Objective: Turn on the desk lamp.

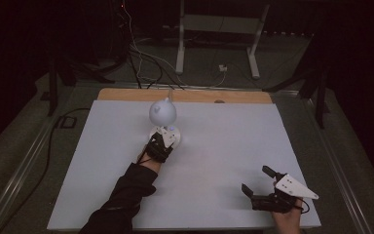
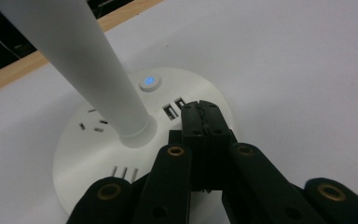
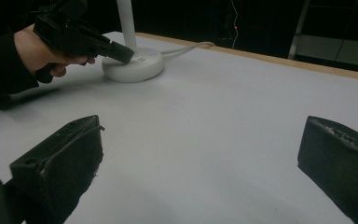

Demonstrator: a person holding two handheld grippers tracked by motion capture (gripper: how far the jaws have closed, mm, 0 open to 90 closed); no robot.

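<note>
- I see a white sheet (image 1: 224, 161) covering most of the table, with a strip of bare wood (image 1: 185, 95) left along the far edge and dark floor beyond it.
- Most of the sheet is bare, so the middle and the right half give me broad room to move.
- The one thing standing on it is a white lamp: a round base (image 2: 102, 154) with a tapered white stem (image 2: 88, 60) rising from it, and in the high view a rounded head (image 1: 162, 112) on top.
- The base sits toward the far left-centre of the sheet, near the wooden strip but not on it.
- Its top carries a small button lit blue (image 2: 149, 82), two USB ports (image 2: 175, 106) and some socket slots (image 2: 93, 126).
- A white cable (image 3: 186, 48) runs from the base toward the far edge.
- My left gripper (image 2: 200, 114) has its jaws pressed together, nothing between them, tips over the base just beside the USB ports and a little short of the lit button.
- From the right gripper view, the left hand (image 3: 37, 53) holds that gripper low, nose against the base.
- My right gripper (image 1: 258, 181) rests near the front right corner of the sheet, well apart from the lamp, jaws spread wide with bare sheet between them.
- I see no containers here.
</note>
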